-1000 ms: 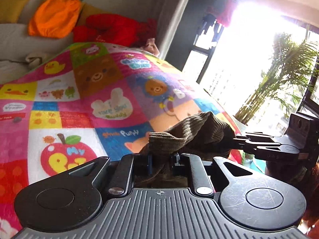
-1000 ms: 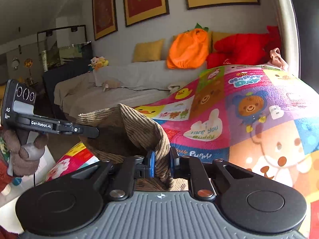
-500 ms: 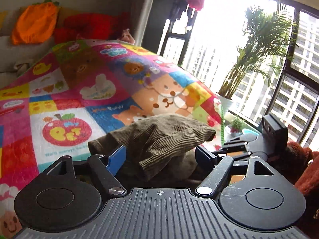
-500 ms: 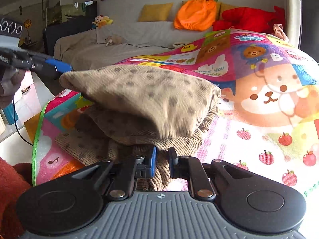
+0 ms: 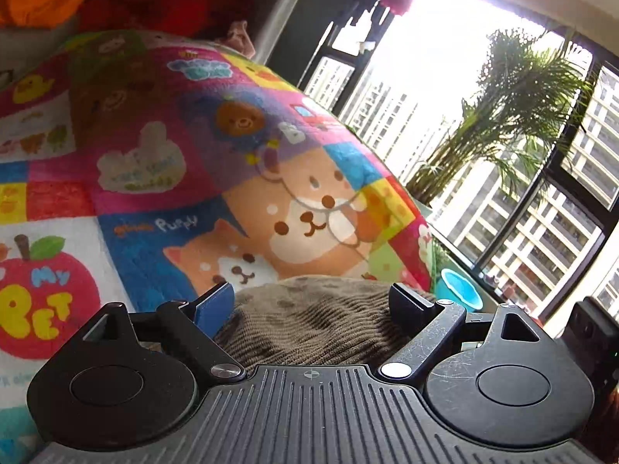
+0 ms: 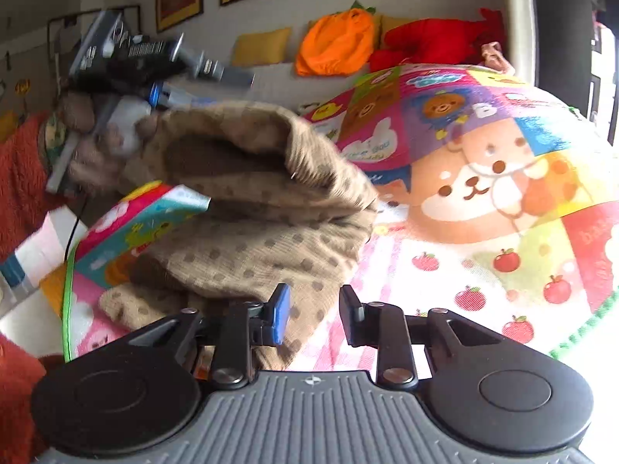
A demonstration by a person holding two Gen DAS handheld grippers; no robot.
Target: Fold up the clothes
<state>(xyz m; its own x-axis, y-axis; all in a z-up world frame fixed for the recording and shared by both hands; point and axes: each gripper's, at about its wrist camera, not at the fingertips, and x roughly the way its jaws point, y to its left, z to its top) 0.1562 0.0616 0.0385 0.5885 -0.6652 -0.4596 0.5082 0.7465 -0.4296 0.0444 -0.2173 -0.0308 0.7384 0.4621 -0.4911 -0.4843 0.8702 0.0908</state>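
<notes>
A tan ribbed garment with darker dots (image 6: 251, 232) lies folded in layers near the front edge of a colourful cartoon blanket (image 6: 483, 178). My right gripper (image 6: 315, 315) is low at the garment's near corner. Its jaws are opening, a bit of cloth lies between them, and the pads do not press on it. My left gripper (image 5: 309, 301) stands wide and is still opening, over the same garment (image 5: 309, 324), gripping nothing. In the right wrist view the left gripper (image 6: 216, 71) shows blurred at the upper left, above the top fold, held by a gloved hand (image 6: 96, 135).
The blanket (image 5: 154, 162) stretches away to a sofa with an orange cushion (image 6: 334, 44) and a red plush (image 6: 437, 40). A window, a palm plant (image 5: 514, 108) and a blue bowl (image 5: 462, 290) lie to the right. The blanket's green edge (image 6: 67, 290) drops off at the left.
Both grippers held the garment raised, then lowered it onto the blanket. The left jaws opened first, the right jaws just now. The top layer has settled into a fold.
</notes>
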